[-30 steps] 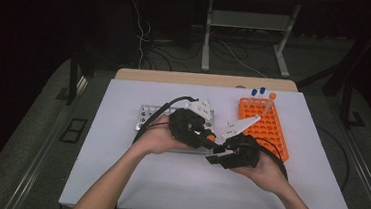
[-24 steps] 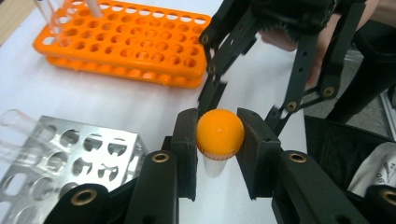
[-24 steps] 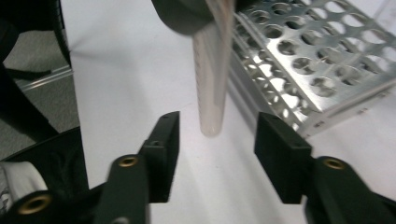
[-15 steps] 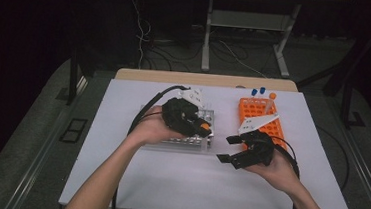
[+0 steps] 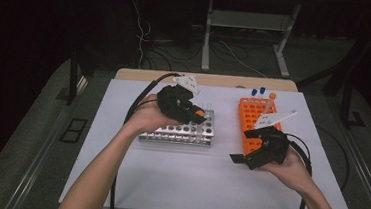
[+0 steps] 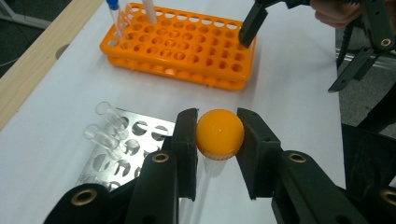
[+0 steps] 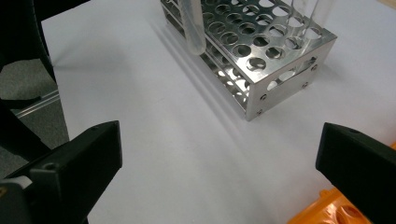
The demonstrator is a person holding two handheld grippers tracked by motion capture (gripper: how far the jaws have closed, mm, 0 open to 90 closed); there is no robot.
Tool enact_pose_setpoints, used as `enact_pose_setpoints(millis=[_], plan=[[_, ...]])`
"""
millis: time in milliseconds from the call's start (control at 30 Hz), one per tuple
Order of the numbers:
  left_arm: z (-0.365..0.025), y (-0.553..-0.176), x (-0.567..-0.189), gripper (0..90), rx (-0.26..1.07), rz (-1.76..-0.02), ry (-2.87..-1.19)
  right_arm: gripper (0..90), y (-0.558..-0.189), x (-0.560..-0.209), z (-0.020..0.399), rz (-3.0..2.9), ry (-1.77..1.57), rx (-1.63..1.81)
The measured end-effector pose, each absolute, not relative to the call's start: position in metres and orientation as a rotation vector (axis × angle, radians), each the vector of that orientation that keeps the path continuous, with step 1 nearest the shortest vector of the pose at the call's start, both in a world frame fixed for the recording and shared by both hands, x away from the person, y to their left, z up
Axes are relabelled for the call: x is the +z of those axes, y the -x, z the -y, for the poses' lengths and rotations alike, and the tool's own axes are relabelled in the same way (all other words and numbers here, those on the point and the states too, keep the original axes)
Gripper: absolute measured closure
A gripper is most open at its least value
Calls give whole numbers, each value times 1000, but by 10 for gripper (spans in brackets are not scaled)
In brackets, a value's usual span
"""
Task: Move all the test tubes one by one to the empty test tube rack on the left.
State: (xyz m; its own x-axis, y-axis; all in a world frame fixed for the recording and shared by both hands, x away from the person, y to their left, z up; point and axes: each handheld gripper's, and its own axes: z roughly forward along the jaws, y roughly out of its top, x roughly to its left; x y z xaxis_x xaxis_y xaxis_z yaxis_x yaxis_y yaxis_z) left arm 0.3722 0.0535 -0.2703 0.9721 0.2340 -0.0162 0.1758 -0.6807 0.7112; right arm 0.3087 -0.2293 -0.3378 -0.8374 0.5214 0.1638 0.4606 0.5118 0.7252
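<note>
My left gripper (image 5: 196, 114) is shut on a clear tube with an orange cap (image 6: 219, 134), the jaws pressing the cap's sides. It hangs above the right end of the metal rack (image 5: 176, 134); the tube's lower end (image 7: 194, 28) hovers over the rack's holes (image 7: 261, 60). My right gripper (image 5: 243, 147) stands in front of the orange rack (image 5: 252, 121). Its jaws have just been opening and now stand wide apart (image 7: 219, 163), with nothing between them but bare table.
Two empty clear tubes (image 6: 107, 116) stand in the metal rack (image 6: 135, 135). The orange rack (image 6: 182, 51) holds blue-capped tubes (image 5: 257, 92) at its far end. A white sheet (image 5: 182, 179) covers the table, with dark floor around it and cables trailing from both grippers.
The two grippers met over the middle of the table a second ago. The left has carried the tube left and back over the metal rack; the right has drawn away rightward and opened.
</note>
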Motion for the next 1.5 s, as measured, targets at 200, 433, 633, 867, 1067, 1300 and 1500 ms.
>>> enact_pose_setpoints(millis=[200,433,633,867,1067,1300,1500], plan=[[-57,-383,-268,685,110,-317,-2325,0,-311,-336,240,-2659,-885,1243],[-59,-400,-267,685,138,-352,-2324,0,-315,-334,253,-2638,-909,1244],[-60,-415,-268,685,163,-386,-2327,0,-318,-330,264,-2626,-931,1227],[-61,-431,-268,686,192,-423,-2308,1,-323,-326,276,-2605,-964,1219],[-63,-445,-276,686,214,-467,-2305,1,-327,-324,284,-2590,-989,1217],[-65,-459,-287,686,222,-519,-2288,1,-329,-327,288,-2583,-1007,1210],[-66,-465,-294,686,214,-532,-2289,1,-333,-332,291,-2577,-1021,1206]])
